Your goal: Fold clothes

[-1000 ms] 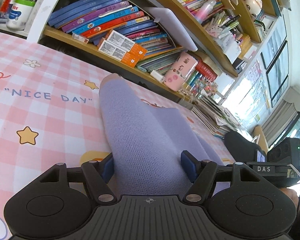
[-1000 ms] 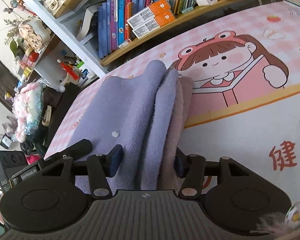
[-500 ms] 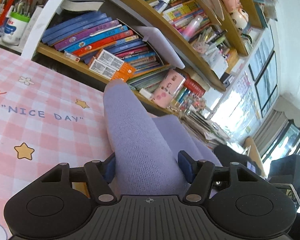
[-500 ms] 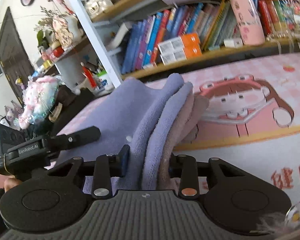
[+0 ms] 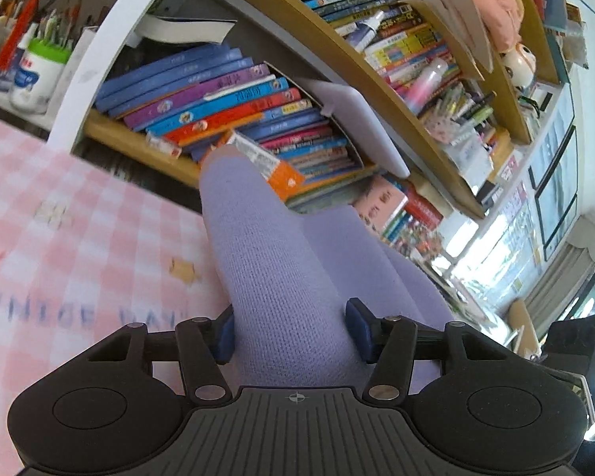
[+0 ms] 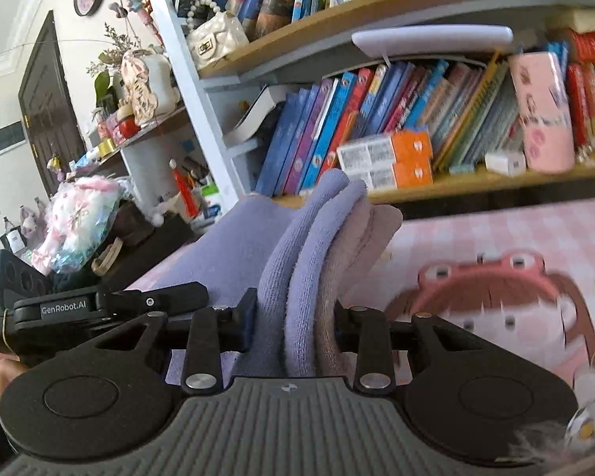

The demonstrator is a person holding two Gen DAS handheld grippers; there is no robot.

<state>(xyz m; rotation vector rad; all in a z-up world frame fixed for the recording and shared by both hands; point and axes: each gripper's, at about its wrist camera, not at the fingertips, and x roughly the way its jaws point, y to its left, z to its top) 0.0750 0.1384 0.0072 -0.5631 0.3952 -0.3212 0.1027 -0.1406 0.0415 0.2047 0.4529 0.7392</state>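
Observation:
A lilac knitted garment (image 5: pixel 281 277) is held up off the pink checked table cover (image 5: pixel 79 238). My left gripper (image 5: pixel 291 331) is shut on a thick fold of it, which stands up between the blue pads. My right gripper (image 6: pixel 293 325) is shut on several bunched layers of the same garment (image 6: pixel 309 246), lilac and pinkish, raised above the cartoon girl print (image 6: pixel 496 297). The left gripper (image 6: pixel 111 305) shows at the left of the right wrist view, with cloth stretched between the two.
A bookshelf (image 5: pixel 258 111) full of books stands just behind the table, with orange boxes (image 6: pixel 388 158) and a pink case (image 6: pixel 543 111) on its lowest board. A pen pot (image 5: pixel 35 71) and plush toys (image 6: pixel 79 218) sit at the left.
Both grippers have lifted and tilted upward with the garment in them; the table has dropped lower in both views and more of the shelves shows.

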